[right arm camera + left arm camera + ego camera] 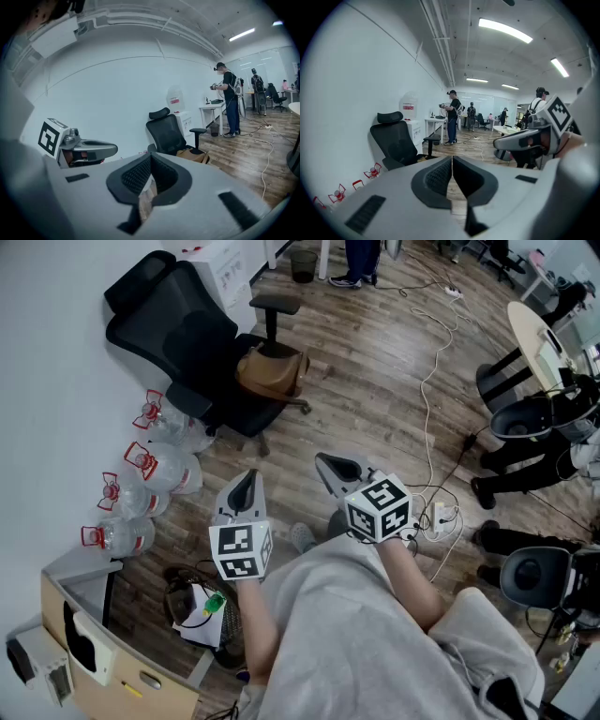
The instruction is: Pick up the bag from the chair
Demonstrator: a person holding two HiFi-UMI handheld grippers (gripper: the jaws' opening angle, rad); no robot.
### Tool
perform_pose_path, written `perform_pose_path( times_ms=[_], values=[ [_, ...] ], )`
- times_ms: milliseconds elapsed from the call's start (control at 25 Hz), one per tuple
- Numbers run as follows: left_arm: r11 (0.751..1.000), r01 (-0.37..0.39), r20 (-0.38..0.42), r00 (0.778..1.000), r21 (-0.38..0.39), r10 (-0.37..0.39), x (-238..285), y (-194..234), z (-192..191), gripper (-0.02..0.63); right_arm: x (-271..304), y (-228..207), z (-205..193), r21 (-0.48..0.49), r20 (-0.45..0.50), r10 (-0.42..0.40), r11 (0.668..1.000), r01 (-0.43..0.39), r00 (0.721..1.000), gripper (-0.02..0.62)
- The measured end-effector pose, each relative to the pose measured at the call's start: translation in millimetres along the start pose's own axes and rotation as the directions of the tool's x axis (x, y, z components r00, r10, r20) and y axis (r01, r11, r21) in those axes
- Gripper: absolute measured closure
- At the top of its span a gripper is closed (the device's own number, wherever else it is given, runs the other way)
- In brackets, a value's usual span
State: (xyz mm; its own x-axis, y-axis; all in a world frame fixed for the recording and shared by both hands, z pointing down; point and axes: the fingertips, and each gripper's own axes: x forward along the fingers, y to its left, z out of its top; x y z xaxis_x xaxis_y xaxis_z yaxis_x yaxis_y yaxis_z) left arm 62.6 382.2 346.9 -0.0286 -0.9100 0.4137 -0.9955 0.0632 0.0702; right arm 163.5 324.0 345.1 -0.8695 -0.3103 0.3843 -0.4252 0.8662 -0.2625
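- Brown bag (272, 372) noted slumped on the seat of the black office chair (178, 329), which is parked against the white wall (56, 352). Bag untouched.
- Left gripper (247, 480) and right gripper (328, 465) carried side by side ahead of the body, tipped slightly down toward the chair. Both well apart from the bag. Judged an approach stance, no reach begun.
- Both claws fully closed, pads pressed together, nothing between them, touching nothing.
- Opening of at least one claw required before any grasp.
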Motion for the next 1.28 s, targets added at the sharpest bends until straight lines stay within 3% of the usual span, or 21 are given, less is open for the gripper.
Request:
perform_pose_path(
  times_ms=[320,440,760,1040,1280],
  values=[
    [1.0,0.009,-0.002,1.0,0.007,-0.009,-3,-6,-1,0.597,-5,0,-8,-0.014,-0.016,-0.012,1.0,0.012,1.0,0.594],
    [1.0,0.015,-0.002,1.0,0.005,-0.015,-5,-7,-2,0.597,-8,-2,-8,0.043,0.013,-0.023,0.999,0.022,1.0,0.592],
    [0.993,0.017,0.073,0.997,-0.116,-0.008,-4,5,6,0.597,-19,-14,-26,0.102,0.011,-0.046,0.994,0.045,0.999,0.587],
    [0.978,0.033,0.12,0.993,-0.208,-0.008,4,19,4,0.595,-8,-31,-31,0.126,-0.009,-0.042,0.991,0.042,0.999,0.497],
    [0.975,-0.016,0.133,0.99,-0.222,0.047,11,52,16,0.594,27,-39,-14,0.15,-0.007,-0.014,0.989,0.015,1.0,0.442]
  ],
)
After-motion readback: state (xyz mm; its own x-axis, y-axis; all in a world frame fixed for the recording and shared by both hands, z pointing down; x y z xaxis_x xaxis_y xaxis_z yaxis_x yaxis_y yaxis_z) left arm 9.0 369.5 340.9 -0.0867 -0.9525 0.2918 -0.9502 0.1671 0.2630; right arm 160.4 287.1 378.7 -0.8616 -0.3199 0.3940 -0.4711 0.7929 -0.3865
